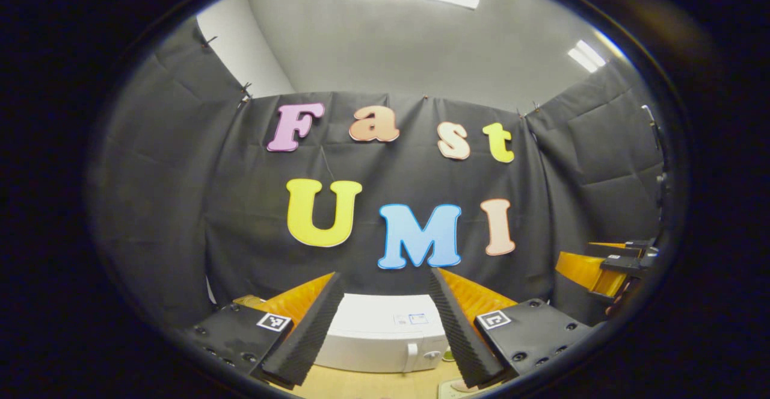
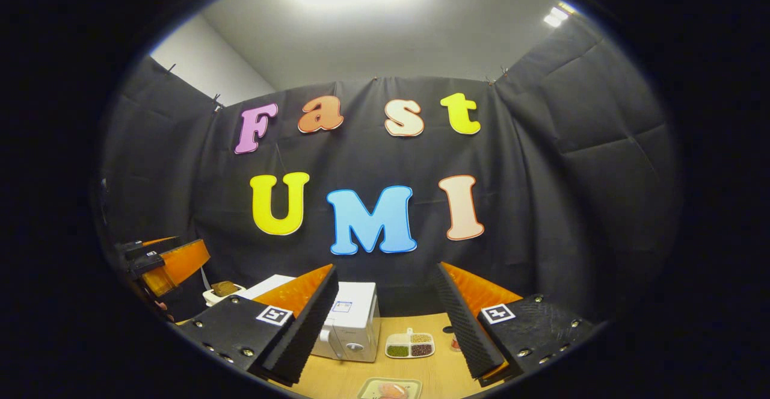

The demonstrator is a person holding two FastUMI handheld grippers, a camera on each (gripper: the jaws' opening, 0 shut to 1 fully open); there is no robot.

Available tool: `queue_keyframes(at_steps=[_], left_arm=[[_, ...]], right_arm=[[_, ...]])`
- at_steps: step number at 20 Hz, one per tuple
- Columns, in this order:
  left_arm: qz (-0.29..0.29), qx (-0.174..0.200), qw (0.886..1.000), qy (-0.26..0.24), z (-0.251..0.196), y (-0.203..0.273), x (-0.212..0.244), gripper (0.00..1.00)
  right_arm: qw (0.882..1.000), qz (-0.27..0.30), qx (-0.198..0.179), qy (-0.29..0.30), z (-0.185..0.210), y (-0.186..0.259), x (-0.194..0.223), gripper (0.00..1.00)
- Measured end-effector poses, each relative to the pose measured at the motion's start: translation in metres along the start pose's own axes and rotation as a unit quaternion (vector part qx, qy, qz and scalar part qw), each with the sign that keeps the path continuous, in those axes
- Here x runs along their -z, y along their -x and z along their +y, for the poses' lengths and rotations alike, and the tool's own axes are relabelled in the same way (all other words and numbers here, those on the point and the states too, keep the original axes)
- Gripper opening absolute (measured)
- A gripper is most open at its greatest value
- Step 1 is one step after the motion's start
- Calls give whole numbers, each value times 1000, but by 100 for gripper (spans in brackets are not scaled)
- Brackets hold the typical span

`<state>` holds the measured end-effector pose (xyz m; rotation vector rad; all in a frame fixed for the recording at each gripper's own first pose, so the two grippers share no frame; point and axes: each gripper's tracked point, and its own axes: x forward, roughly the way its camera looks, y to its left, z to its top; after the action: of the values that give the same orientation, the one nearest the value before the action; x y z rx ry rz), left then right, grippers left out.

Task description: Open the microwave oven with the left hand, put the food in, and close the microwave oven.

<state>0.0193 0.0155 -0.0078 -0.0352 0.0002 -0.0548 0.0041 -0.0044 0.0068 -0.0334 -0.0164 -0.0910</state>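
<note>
Two grippers are hovering with fingers apart, left gripper [image 1: 385, 327] and right gripper [image 2: 385, 327], holding nothing. Nearest, a pale food tray [image 2: 391, 389] is lying on the wooden counter [image 2: 337, 378]; beyond, the white boxy microwave oven [image 1: 385, 336] is standing closed. Approaching high, the left fingers risk missing its handle.
</note>
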Motion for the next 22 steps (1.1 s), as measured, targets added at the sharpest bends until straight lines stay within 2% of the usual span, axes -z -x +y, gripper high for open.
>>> queue_keyframes(at_steps=[3, 5, 9, 12, 16, 18, 22], left_arm=[[4, 6, 1000, 1, 9, -3, 6, 99], [-1, 11, 1000, -8, 14, -1, 3, 94], [8, 57, 998, 1, 5, -4, 23, 98], [12, 67, 998, 9, 3, -14, 45, 94], [29, 59, 998, 16, -6, -32, 90, 98], [33, 65, 997, 30, -21, -40, 118, 94], [70, 64, 995, -6, -39, -66, 187, 94]], right_arm=[[1000, 0, 9, 4, 9, 0, 4, 98], [1000, 5, 7, 0, 19, 1, 8, 98], [999, 11, 37, 6, 15, 8, 13, 98], [998, 8, 53, 21, 10, 14, 15, 98], [999, 3, 39, 27, 5, 18, 14, 98], [999, 12, 33, 24, 0, 18, 18, 98], [999, 24, 33, 31, -18, 17, 20, 98]])
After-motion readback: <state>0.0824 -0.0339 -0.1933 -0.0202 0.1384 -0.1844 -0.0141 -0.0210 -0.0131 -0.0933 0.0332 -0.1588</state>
